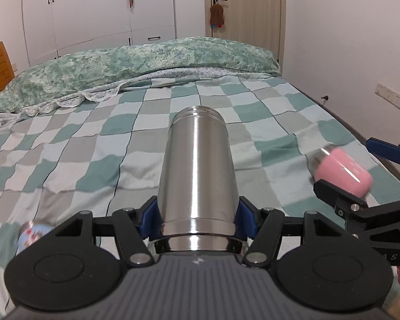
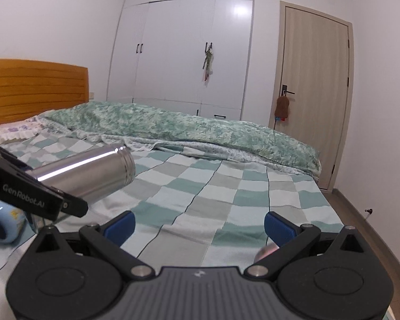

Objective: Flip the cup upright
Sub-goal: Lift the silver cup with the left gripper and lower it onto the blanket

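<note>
My left gripper [image 1: 197, 220] is clamped on the steel cup [image 1: 197, 176], blue pads pressed to both sides near its base, the threaded mouth pointing away toward twelve o'clock and raised above the bedspread [image 1: 93, 138]. From the right wrist camera the same cup [image 2: 93, 173] shows at nine o'clock, tilted with its mouth up and to the right, off the bed.

My right gripper [image 2: 198, 224] stands wide open with nothing between its blue pads. In the left view it [image 1: 360, 165] sits at three o'clock, and a pink cup [image 1: 342, 172] appears between its fingers, blurred; I cannot tell whether it touches them. A light blue cup [image 2: 2, 224] lies on its side at eight o'clock in the right view.

The surface is a bed with a green, grey and white checked cover. A mottled green quilt [image 2: 173, 128] is bunched along the far side. Beyond it stand white wardrobes [image 2: 184, 53] at twelve o'clock, a pale door [image 2: 314, 93] at two o'clock, and an orange wooden headboard [image 2: 34, 88] at ten o'clock.
</note>
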Demonstrator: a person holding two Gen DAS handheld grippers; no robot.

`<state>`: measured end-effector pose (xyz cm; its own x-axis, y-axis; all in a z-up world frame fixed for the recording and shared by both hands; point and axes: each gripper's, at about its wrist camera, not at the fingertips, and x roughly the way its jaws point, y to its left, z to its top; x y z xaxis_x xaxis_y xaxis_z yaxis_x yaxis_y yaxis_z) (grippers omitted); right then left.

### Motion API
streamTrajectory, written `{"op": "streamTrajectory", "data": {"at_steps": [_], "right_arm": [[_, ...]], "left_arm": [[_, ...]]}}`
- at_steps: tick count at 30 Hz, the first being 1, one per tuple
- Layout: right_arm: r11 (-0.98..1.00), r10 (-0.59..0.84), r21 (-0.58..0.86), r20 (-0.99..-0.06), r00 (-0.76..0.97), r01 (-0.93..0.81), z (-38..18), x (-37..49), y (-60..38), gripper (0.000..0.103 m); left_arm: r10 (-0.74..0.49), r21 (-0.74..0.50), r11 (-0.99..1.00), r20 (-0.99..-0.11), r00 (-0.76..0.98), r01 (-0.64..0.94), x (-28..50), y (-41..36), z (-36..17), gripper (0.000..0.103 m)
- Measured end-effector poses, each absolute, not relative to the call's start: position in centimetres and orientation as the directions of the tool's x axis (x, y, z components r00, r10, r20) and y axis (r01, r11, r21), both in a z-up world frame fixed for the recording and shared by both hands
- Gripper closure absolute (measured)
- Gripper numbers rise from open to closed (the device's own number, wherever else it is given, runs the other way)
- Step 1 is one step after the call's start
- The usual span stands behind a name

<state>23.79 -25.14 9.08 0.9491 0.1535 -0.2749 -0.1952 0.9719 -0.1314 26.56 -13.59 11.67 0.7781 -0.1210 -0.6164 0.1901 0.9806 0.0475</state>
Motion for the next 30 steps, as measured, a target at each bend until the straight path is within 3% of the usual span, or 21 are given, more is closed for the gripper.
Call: {"op": "streamTrajectory", "data": {"at_steps": [14, 30], "right_arm": [[0.956, 0.189, -0.134, -0.399, 0.897, -0.261, 7.0, 14.4, -23.7, 0.000], [0.952, 0.176, -0.122, -0.534, 0.827, -0.281, 3.6, 12.0, -24.0, 0.000]], "left_arm": [[-0.098, 0.008, 0.991, -0.635, 0.766, 0.134, 16.6, -12.4, 9.1, 0.041], [-0.018, 0.023, 0.999, -0.652, 0.758, 0.043, 14.9, -13.5, 2.7, 0.040]]}}
